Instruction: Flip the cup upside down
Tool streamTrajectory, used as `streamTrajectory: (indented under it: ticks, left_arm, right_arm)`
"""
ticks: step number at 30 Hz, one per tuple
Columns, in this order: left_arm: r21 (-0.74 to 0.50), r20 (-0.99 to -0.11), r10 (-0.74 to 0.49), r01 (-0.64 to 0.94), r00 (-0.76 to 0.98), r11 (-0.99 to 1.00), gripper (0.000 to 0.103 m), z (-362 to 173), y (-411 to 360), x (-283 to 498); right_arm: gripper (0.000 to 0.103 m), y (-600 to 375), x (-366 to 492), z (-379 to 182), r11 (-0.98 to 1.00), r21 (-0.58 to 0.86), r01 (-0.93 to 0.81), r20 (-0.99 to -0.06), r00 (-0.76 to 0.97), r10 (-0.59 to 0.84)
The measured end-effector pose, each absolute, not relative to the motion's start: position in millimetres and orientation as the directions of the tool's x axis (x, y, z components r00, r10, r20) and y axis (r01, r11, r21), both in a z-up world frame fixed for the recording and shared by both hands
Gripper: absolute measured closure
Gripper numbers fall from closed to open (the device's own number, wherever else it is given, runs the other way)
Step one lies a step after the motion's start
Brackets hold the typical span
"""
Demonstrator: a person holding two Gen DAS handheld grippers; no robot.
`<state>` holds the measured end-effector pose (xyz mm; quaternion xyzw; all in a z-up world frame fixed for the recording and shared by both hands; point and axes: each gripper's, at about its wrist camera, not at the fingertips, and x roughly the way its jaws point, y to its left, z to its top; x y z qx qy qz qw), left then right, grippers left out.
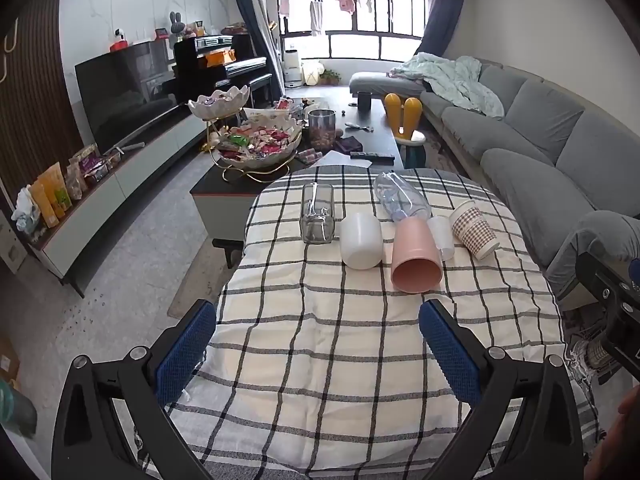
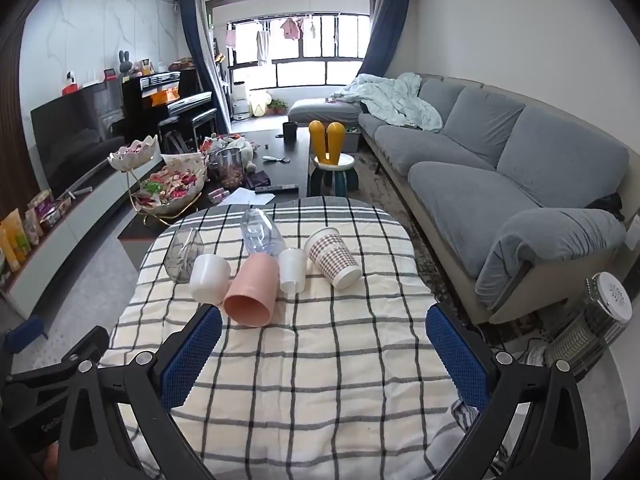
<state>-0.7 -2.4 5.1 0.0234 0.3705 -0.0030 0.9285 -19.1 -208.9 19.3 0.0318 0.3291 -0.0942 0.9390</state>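
Several cups lie on their sides on the checked tablecloth (image 1: 320,340): a clear square glass (image 1: 317,213), a white cup (image 1: 360,241), a pink cup (image 1: 415,258) with its mouth toward me, a small translucent cup (image 1: 442,237), a checked paper cup (image 1: 474,227) and a clear plastic bottle (image 1: 402,196). They also show in the right wrist view: glass (image 2: 183,255), white cup (image 2: 209,279), pink cup (image 2: 252,290), translucent cup (image 2: 292,270), paper cup (image 2: 334,258), bottle (image 2: 262,232). My left gripper (image 1: 316,350) is open and empty, short of the cups. My right gripper (image 2: 324,354) is open and empty, near the pink cup.
A dark coffee table (image 1: 360,120) with tiered snack bowls (image 1: 256,140) stands behind the table. A grey sofa (image 2: 500,168) runs along the right. A TV (image 1: 124,88) and low cabinet stand left. A small heater (image 2: 592,320) stands on the floor at right.
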Motion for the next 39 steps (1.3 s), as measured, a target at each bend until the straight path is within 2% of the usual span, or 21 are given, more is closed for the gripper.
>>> streamTrajectory:
  ticks: [39]
  left_arm:
    - [0.040, -0.686, 0.007, 0.029, 0.727, 0.999, 0.000, 10.5, -3.8, -4.8]
  right_arm:
    - [0.001, -208.7, -17.8, 18.1, 0.980, 0.000, 0.197, -0.626, 0.765, -0.154]
